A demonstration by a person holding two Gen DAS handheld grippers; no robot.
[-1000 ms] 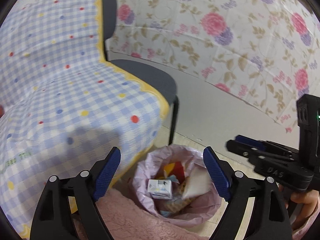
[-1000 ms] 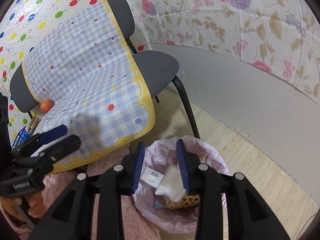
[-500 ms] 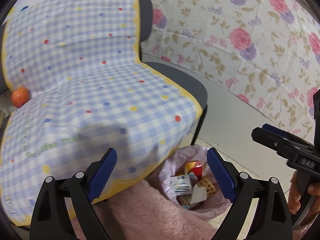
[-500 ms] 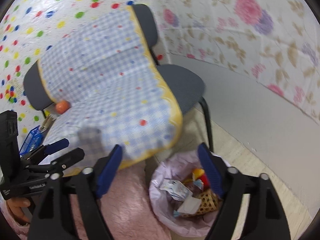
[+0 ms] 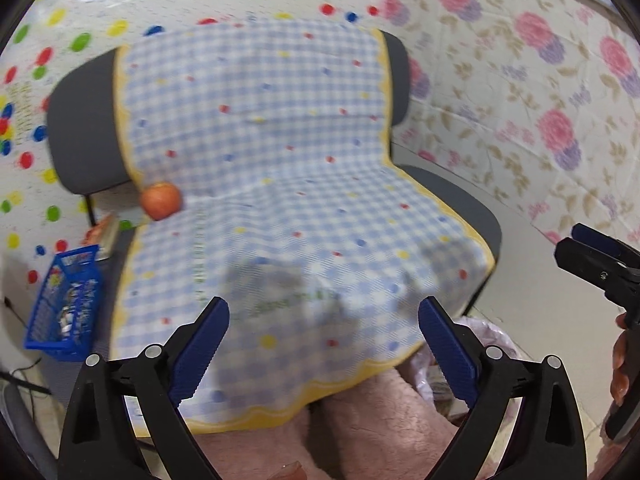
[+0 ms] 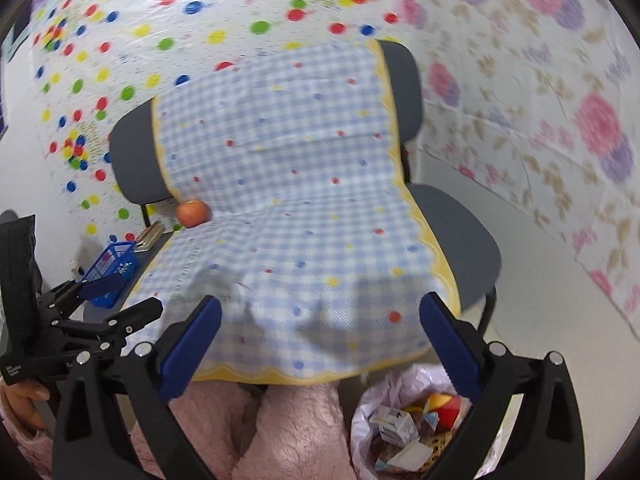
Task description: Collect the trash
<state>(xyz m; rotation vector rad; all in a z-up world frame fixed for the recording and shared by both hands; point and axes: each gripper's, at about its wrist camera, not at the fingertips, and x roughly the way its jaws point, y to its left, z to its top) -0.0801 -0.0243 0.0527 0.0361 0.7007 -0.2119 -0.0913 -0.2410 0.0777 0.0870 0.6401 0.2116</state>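
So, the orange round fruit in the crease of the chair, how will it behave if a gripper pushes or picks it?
The fruit looks round and smooth, so a push would probably roll it along the checked cloth. It sits at the cloth's edge, so it might drop off the chair. It seems firm, and open jaws could likely hold it without crushing.

Both tongs have lifted away from the pink-lined trash bin (image 6: 404, 428), so the checkered cloth (image 5: 280, 208) now fills each view. The right tongs (image 6: 320, 344), a second ago shut on white paper, are opening with nothing between them; that paper (image 6: 408, 454) lies in the bin.
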